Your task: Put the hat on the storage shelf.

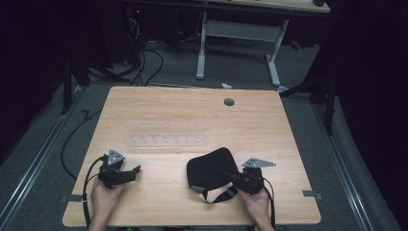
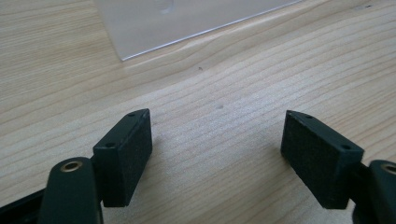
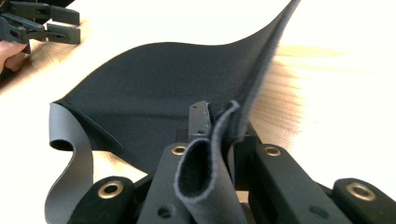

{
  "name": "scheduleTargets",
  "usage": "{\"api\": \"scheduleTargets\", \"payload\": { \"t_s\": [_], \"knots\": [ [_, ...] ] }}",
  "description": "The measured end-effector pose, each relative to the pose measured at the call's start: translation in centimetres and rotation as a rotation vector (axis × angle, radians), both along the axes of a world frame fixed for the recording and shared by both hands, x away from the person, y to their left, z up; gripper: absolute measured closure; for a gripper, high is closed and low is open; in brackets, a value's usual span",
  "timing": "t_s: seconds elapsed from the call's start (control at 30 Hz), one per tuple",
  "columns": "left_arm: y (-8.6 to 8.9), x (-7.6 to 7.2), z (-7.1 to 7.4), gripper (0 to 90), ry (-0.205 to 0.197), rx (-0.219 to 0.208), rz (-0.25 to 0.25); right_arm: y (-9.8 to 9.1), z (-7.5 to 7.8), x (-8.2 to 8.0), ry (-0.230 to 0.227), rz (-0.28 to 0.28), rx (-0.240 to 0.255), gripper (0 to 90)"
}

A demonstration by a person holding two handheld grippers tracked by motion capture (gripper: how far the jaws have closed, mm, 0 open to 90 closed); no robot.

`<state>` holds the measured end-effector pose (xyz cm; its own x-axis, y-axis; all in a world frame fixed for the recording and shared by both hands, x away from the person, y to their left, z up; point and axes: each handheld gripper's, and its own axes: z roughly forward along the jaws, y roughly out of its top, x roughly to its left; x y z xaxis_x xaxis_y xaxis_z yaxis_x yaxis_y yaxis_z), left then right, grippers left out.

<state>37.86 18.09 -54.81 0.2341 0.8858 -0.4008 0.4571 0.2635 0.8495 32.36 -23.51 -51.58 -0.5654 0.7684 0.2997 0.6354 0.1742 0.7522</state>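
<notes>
Dim room, pale wooden table (image 1: 159,202), black fabric mask (image 1: 209,168), clear plastic sheet (image 1: 166,139).

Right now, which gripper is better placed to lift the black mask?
Right. The right gripper is already clamped on the black mask at its strap end, while the left gripper stands open over bare table, well away from it.

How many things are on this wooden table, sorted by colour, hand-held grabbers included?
Black: 3, the cloth sleep mask, the left gripper, open over bare wood, and the right gripper, clamped on the mask's edge.
Clear: 1, the plastic sheet.
Total: 4
</notes>
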Motion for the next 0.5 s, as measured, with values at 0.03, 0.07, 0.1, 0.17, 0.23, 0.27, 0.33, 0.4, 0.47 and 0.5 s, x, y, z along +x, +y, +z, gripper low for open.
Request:
{"api": "scheduleTargets", "payload": {
  "t_s": [0.03,0.07,0.1,0.17,0.23,0.27,0.33,0.4,0.47,0.5],
  "knots": [
    [0.0,0.0,0.0,24.8,0.000,0.001,-0.002,0.0,0.0,0.0,-0.002,-0.001,-0.001,83.9],
    [0.0,0.0,0.0,24.6,0.000,0.001,-0.002,0.0,0.0,0.0,-0.002,-0.001,-0.001,83.9],
    [0.0,0.0,0.0,24.1,0.002,0.004,-0.007,-0.1,0.1,-0.1,-0.002,-0.003,0.001,84.0],
    [-0.1,0.0,0.0,22.4,0.006,0.003,-0.013,-0.2,0.2,-0.1,0.001,-0.008,0.004,84.1],
    [-0.1,0.0,0.0,21.6,0.005,0.003,-0.015,-0.4,0.3,-0.1,-0.003,-0.009,0.010,84.2],
    [-0.1,0.0,0.0,21.0,0.008,0.004,-0.019,-0.4,0.4,-0.1,-0.005,-0.008,0.009,84.2],
    [-0.2,0.0,-0.1,17.9,0.010,0.013,-0.029,-0.3,0.7,-0.1,-0.012,-0.003,0.005,84.3],
    [-0.2,0.0,-0.1,17.7,0.012,0.015,-0.030,-0.2,1.0,-0.1,-0.018,-0.001,0.003,84.3],
    [-0.2,0.0,-0.1,17.7,0.010,0.013,-0.030,-0.1,1.3,0.0,-0.027,0.003,0.003,84.3],
    [-0.1,0.0,-0.1,17.9,0.010,0.011,-0.030,-0.1,1.4,-0.1,-0.028,0.005,0.005,84.3]
  ]
}}
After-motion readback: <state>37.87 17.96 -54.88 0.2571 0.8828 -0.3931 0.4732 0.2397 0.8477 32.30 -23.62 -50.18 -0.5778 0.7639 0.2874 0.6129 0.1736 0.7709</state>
